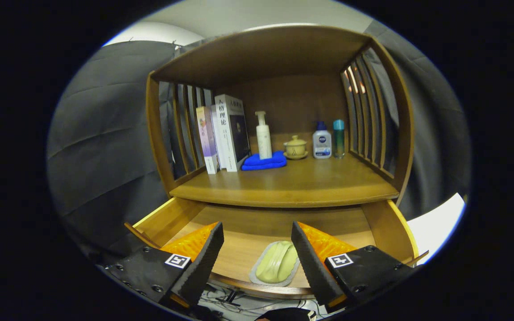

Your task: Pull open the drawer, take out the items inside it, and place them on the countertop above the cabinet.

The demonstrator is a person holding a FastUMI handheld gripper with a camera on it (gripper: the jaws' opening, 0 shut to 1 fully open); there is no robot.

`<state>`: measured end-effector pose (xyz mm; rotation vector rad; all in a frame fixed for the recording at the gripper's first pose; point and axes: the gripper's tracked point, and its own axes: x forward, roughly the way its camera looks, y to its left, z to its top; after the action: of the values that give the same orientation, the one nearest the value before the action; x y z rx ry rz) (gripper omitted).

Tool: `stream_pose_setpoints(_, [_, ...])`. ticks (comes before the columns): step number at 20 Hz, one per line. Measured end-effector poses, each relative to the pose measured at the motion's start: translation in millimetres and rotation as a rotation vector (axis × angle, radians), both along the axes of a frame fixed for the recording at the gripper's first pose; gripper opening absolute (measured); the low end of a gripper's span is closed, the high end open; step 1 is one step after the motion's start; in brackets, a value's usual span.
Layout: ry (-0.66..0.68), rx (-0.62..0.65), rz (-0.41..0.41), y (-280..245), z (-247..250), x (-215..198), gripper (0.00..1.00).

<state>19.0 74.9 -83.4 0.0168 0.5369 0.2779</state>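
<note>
I saw the drawer (386, 223) pulled open; a pale green, glossy, oblong packet (276, 263) in a clear wrapper lay inside, between my gripper's (257, 249) spread, empty fingers.

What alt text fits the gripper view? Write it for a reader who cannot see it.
The hand-held gripper hangs open above a pulled-out wooden drawer, with a pale green sealed packet lying in it between the fingers. On the countertop above stand books, a pump bottle on a blue cloth, a lidded cup and two small bottles.
</note>
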Motion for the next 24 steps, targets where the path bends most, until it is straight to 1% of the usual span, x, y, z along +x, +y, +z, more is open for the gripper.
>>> stream_pose_setpoints(5, [0.156, -0.074, 0.033, -1.3, -25.0, 15.7, 0.96])
stream_pose_setpoints(8, [0.299, -0.047, 0.037, 3.7, -46.2, 19.3, 0.96])
stream_pose_setpoints(9, [0.325, -0.056, 0.036, 1.7, -52.2, 21.0, 0.96])
stream_pose_setpoints(12, [0.368, -0.111, 0.022, -11.5, -65.0, 28.3, 0.96])
stream_pose_setpoints(15, [0.453, -0.071, 0.001, -14.1, -78.4, 25.4, 0.95])
stream_pose_setpoints(17, [0.483, -0.077, -0.008, -18.0, -85.7, 24.4, 0.92])
stream_pose_setpoints(20, [0.519, -0.098, -0.008, -21.3, -96.9, 23.2, 0.92])
stream_pose_setpoints(21, [0.542, -0.079, -0.011, -19.1, -101.9, 23.3, 0.92])
stream_pose_setpoints(23, [0.586, -0.07, -0.03, -20.0, -110.3, 21.3, 0.77])
stream_pose_setpoints(24, [0.601, -0.076, -0.027, -21.4, -110.9, 20.5, 0.7])
